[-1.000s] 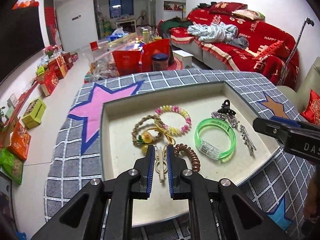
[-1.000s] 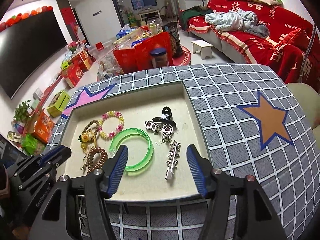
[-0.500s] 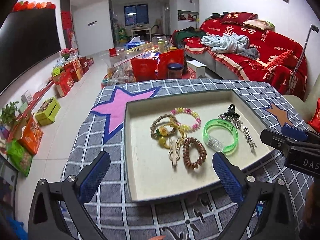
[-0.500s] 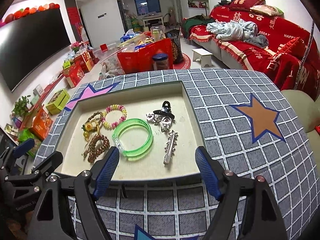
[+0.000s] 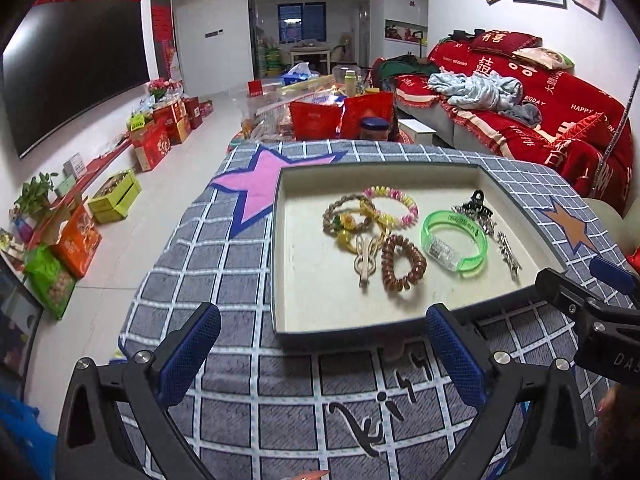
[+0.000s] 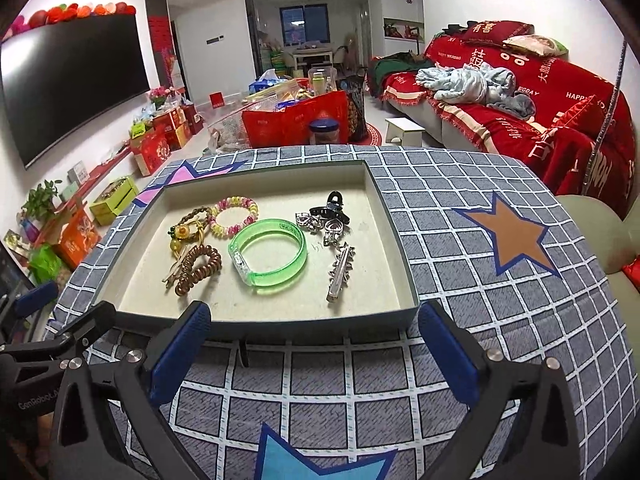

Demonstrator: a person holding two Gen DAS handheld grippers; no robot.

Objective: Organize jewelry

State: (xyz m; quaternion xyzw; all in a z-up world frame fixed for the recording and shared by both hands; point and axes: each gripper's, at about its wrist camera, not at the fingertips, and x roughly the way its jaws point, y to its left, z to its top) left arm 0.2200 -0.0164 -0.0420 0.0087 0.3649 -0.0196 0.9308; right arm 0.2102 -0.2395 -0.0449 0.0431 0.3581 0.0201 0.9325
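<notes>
A shallow grey tray [image 5: 280,240] [image 6: 400,240] sits on the checked cloth and holds the jewelry. In it lie a cream hair clip [image 5: 365,260], a brown coil hair tie [image 5: 402,263] [image 6: 198,265], a green bangle [image 5: 454,242] [image 6: 268,256], a pink-yellow bead bracelet [image 5: 391,206] [image 6: 235,216], a braided bracelet with yellow charms [image 5: 344,218], a silver clip [image 6: 340,270] and a black claw clip [image 6: 332,208]. My left gripper [image 5: 320,356] is open and empty, in front of the tray's near edge. My right gripper [image 6: 312,354] is open and empty, also in front of the tray.
The table is covered with a grey checked cloth with a pink star [image 5: 264,182] and a brown star [image 6: 508,236]. A red sofa [image 6: 540,100] stands at the right. Red bags [image 5: 340,116] and boxes [image 5: 156,140] stand on the floor beyond.
My left gripper let go of the cream hair clip in the tray, opened wide and drew back off the tray. My right gripper also drew back and opened a little wider.
</notes>
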